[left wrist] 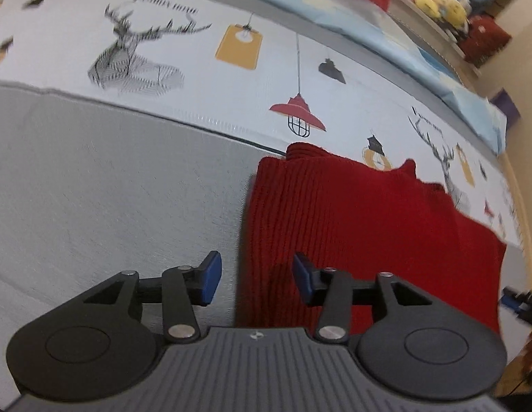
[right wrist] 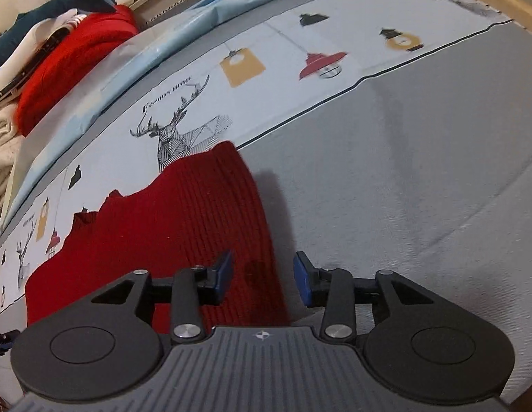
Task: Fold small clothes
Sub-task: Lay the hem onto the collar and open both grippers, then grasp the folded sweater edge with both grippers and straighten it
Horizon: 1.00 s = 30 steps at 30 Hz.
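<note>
A red ribbed knit garment (left wrist: 362, 226) lies flat on the bed; it also shows in the right wrist view (right wrist: 183, 219). My left gripper (left wrist: 256, 278) is open and empty, hovering over the garment's left edge, one blue pad over the grey sheet, one over the knit. My right gripper (right wrist: 263, 276) is open and empty over the garment's right edge, its left pad above the knit, its right pad above the sheet. The tip of the right gripper shows at the right edge of the left wrist view (left wrist: 518, 304).
The bed has a grey sheet (left wrist: 111, 185) and a white band printed with deer and lamps (left wrist: 231, 79). A light blue cloth (right wrist: 183, 31) lies behind it. A pile of red and white clothes (right wrist: 59, 58) and plush toys (left wrist: 437, 3) sit at the back.
</note>
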Each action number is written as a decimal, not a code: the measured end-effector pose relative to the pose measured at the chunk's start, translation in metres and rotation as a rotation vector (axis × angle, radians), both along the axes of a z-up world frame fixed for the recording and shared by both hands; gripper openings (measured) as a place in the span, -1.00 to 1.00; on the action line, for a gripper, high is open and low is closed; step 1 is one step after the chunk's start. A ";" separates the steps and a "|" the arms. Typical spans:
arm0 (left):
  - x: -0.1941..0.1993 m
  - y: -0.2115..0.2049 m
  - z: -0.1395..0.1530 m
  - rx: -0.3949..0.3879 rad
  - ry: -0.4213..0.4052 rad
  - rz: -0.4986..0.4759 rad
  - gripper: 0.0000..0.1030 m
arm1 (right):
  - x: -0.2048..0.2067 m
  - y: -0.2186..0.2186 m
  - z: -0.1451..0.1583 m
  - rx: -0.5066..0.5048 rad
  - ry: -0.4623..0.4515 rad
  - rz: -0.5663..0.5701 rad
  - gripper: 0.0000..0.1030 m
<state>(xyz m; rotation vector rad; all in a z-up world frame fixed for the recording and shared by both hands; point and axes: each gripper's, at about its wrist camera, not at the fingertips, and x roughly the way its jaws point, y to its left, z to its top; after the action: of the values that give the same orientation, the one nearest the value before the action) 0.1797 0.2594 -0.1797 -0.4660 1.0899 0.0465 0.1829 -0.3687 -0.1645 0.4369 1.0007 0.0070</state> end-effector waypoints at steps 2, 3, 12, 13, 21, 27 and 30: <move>0.005 0.002 -0.005 -0.020 0.017 0.024 -0.01 | 0.005 0.007 -0.004 -0.009 0.011 0.012 -0.18; 0.007 0.001 -0.006 -0.024 0.024 0.033 -0.01 | 0.007 0.010 -0.005 -0.013 0.015 0.019 -0.18; 0.019 -0.010 -0.017 -0.068 0.074 -0.006 0.00 | 0.018 0.015 -0.012 -0.001 0.033 0.031 -0.75; 0.019 -0.011 -0.015 -0.070 0.059 -0.019 -0.36 | 0.017 0.015 -0.009 -0.012 0.023 0.031 -0.75; -0.003 -0.022 0.048 0.058 -0.304 -0.074 -0.74 | -0.008 0.021 0.040 -0.076 -0.227 -0.007 -0.81; -0.005 -0.023 0.054 0.155 -0.353 -0.018 -0.73 | -0.019 0.020 0.065 -0.088 -0.417 -0.059 -0.81; 0.005 -0.018 0.037 0.101 -0.220 -0.022 -0.66 | 0.002 0.015 0.035 -0.021 -0.209 -0.023 -0.75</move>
<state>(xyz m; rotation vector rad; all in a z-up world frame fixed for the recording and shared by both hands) 0.1851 0.2419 -0.1426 -0.3592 0.8720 0.0297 0.1854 -0.3539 -0.1297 0.4187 0.7896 0.0212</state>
